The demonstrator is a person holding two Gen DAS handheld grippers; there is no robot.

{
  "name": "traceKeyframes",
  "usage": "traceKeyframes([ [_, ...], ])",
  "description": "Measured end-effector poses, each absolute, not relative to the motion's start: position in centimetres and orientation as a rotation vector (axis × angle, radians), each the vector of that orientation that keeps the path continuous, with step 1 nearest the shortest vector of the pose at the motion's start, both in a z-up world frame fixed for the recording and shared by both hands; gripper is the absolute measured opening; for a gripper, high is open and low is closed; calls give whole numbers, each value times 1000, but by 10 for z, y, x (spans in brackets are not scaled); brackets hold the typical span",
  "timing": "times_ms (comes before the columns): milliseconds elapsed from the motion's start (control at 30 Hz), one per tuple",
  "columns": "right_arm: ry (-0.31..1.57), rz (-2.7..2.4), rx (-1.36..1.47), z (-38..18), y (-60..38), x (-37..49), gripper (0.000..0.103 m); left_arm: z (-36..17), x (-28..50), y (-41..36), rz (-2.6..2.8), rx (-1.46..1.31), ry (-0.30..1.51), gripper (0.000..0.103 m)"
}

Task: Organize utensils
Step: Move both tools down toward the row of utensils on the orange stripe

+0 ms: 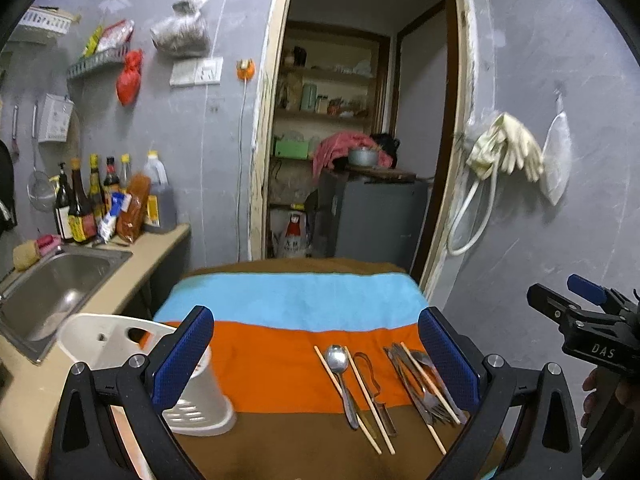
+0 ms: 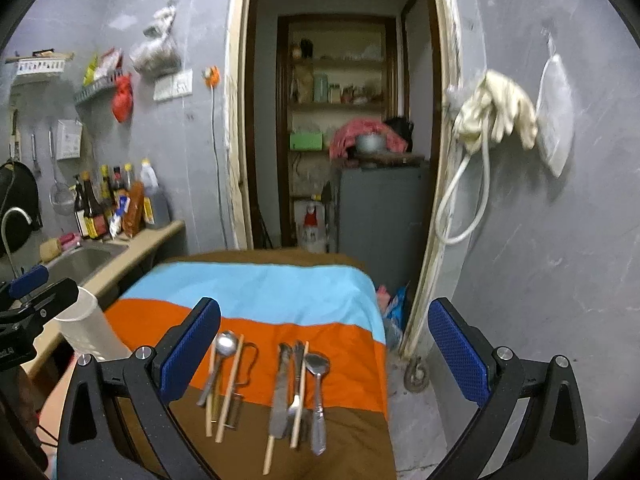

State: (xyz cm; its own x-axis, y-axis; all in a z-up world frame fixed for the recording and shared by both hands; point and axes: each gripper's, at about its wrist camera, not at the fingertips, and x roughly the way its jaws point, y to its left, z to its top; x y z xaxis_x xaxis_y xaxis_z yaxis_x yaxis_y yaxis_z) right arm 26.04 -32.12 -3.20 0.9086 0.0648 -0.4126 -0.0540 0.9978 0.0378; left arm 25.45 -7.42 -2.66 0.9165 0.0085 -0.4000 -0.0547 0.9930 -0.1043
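Utensils lie in two loose groups on a striped cloth [image 1: 280,300]. The left group holds a metal spoon [image 1: 337,360], wooden chopsticks [image 1: 370,396] and a peeler [image 1: 370,372]. The right group [image 1: 422,388] holds a knife [image 2: 279,392], a fork [image 2: 298,376], a second spoon [image 2: 318,372] and more chopsticks. A white utensil holder [image 1: 104,340] stands at the cloth's left edge, partly behind my left finger. My left gripper [image 1: 316,314] hovers open above the cloth, with nothing between its fingers. My right gripper [image 2: 326,304] is also open and empty, over the right group.
A steel sink [image 1: 60,292] and a counter with sauce bottles [image 1: 80,204] lie to the left. An open doorway [image 1: 360,140] leads to shelves and a grey cabinet behind the table. Rubber gloves [image 1: 508,148] hang on the right wall. The floor drops off beside the table's right edge [image 2: 416,400].
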Motion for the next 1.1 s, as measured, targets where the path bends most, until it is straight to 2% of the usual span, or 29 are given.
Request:
traceKeyframes([
  [500,719,199,107,-141,-343,350,101,-105,356,-83,126,-144,677,103],
  [567,738,225,118,-154,-343,357,96,-115,364,-80,126,-159,712,102],
  [600,748,240,123,-161,-341,360,91,-120,368,-79,125,-166,731,100],
  [667,783,263,126,-172,-339,368,69,-131,375,-76,115,-184,772,92],
  [700,797,276,128,-178,-336,372,65,-135,379,-74,110,-191,789,90],
  [767,817,291,131,-186,-335,377,56,-144,386,-73,97,-207,824,77],
  [833,842,312,136,-197,-331,383,51,-153,394,-71,86,-228,861,70],
  [967,871,334,153,-210,-329,389,51,-170,408,-71,63,-250,940,55],
  [1100,897,345,158,-218,-331,391,51,-176,412,-77,66,-203,953,55],
])
